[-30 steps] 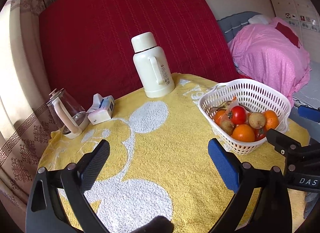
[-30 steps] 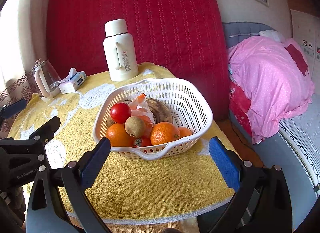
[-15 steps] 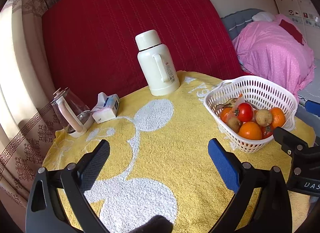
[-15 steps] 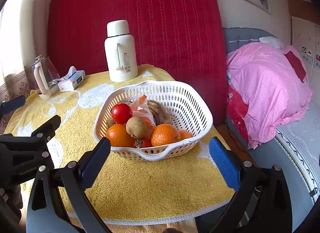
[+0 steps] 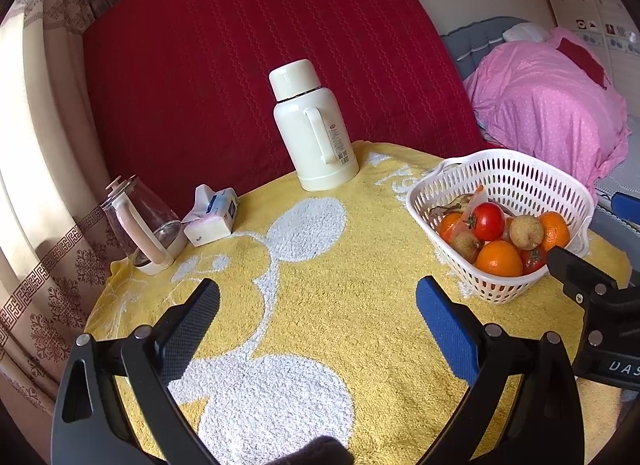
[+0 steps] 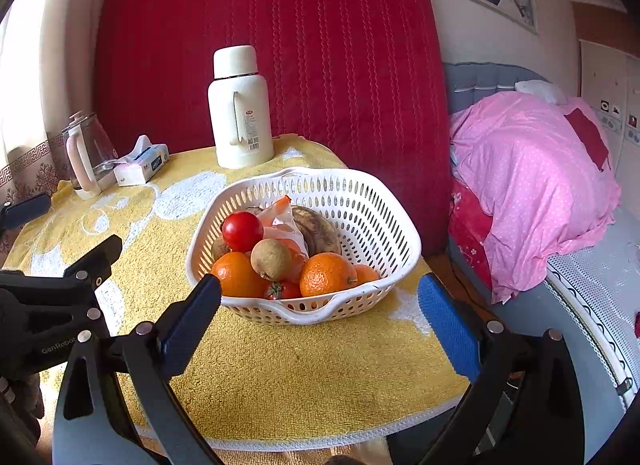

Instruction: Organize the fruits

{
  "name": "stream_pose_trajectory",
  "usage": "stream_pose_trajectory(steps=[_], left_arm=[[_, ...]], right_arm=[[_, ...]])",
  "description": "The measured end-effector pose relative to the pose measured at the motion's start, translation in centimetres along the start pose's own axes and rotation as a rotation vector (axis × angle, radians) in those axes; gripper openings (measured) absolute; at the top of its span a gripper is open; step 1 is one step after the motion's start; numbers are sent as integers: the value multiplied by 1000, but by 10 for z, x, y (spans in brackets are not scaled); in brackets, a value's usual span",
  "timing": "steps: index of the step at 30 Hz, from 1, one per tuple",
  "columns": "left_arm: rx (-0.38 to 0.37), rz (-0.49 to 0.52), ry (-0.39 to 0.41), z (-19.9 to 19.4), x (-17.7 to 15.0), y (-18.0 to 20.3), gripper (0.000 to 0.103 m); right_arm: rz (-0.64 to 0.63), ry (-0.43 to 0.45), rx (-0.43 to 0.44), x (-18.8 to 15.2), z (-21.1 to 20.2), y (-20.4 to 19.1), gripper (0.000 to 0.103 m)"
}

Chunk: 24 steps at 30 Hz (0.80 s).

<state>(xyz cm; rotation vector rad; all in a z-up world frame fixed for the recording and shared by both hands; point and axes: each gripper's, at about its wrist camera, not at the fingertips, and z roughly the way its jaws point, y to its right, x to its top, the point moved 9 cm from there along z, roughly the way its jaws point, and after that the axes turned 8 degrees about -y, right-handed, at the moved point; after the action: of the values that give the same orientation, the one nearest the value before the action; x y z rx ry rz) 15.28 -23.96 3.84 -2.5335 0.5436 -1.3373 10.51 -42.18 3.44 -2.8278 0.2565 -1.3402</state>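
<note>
Since the earlier frames both grippers have drawn back and up slightly: in the left wrist view the basket and flask sit a little further off, and in the right wrist view the basket has dropped slightly lower; no fruit has changed place. The fruits lie piled together in the white basket (image 6: 400,243) at the right side of the table: a tomato (image 6: 242,231) on top, a brown kiwi-like fruit (image 6: 272,259) just beside it, two oranges (image 6: 327,275) at the near rim, a second small tomato (image 6: 282,290) wedged between them, and a darkened banana (image 6: 320,227) behind, partly under a plastic wrapper (image 6: 280,219). No fruit is visible on the yellow towel (image 5: 320,305). This arrangement fits either a collection that is complete or a heap that remains to be sorted out; the views do not settle which. The right gripper (image 6: 320,305) hovers just in front of the basket's near rim, jaws spread wide and empty, aimed level at the fruit. The left gripper (image 5: 318,305) hangs over the bare middle of the towel, well apart from the basket, jaws equally wide and holding nothing. Further out stand a cream flask (image 5: 314,131), a tissue pack (image 5: 212,217) and a glass kettle (image 5: 140,225), all clear of the basket.
</note>
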Motion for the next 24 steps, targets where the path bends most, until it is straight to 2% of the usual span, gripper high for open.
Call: stream_pose_trajectory(steps=[24], left_arm=[[0,20,25,-7,3,5,98]], right_arm=[[-8,3,-4,0,0,0,100]])
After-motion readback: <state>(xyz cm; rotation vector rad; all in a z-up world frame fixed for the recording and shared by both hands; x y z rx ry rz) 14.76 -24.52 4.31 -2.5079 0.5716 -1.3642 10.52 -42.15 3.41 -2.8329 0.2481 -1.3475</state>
